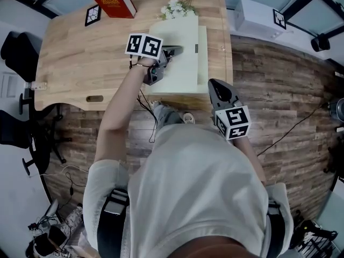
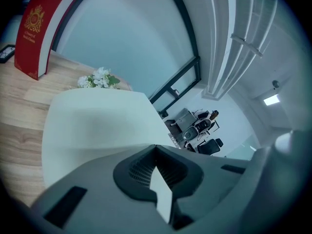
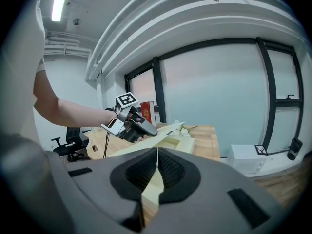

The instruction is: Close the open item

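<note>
1. Left gripper [image 1: 176, 50], jaws pressed together, rested atop the tilted lid [image 1: 177, 71] of the pale cream rectangular box [image 1: 202, 52] on the light wooden table [image 1: 80, 58]; forearm outstretched.
2. Right gripper [image 1: 214, 84], jaws together and empty, hovered near the box's front corner.

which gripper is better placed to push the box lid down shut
Left. The left gripper rests on top of the raised lid; the right gripper hangs beyond the table, touching nothing.
</note>
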A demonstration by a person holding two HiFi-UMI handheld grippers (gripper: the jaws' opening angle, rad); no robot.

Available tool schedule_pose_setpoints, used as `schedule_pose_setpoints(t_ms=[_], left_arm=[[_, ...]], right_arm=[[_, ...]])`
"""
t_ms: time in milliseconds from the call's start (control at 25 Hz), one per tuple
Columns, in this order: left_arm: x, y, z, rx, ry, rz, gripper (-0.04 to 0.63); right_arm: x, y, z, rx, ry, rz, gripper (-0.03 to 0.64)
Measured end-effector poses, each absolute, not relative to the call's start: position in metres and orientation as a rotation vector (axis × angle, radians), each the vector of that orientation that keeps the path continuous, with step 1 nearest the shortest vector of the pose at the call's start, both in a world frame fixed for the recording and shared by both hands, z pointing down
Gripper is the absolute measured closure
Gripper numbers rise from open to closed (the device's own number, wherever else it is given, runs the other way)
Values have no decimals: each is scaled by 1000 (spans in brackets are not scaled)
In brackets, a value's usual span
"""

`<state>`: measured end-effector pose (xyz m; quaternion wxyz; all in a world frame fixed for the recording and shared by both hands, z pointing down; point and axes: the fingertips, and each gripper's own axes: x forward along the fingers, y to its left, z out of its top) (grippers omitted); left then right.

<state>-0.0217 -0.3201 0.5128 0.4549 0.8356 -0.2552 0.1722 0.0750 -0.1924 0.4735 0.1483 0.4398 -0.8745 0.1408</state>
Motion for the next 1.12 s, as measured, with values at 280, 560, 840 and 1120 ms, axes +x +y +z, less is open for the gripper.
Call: schedule_pose_setpoints(t_ms=[280,560,840,1120], left_arm=[[-16,-321,530,2039,-639,460,574],[-7,-322,542,2022,-625,484,575],[0,-321,554,2001,-613,499,574],[6,-321,564,1972,-601,501,574]], right_arm=[[78,-192,476,1271,-2507,417,597],[81,-194,477,1277,-2504,427,597],[84,-195,481,1286,-2492,444,597],[87,-198,483,1290,-2480,456,597]])
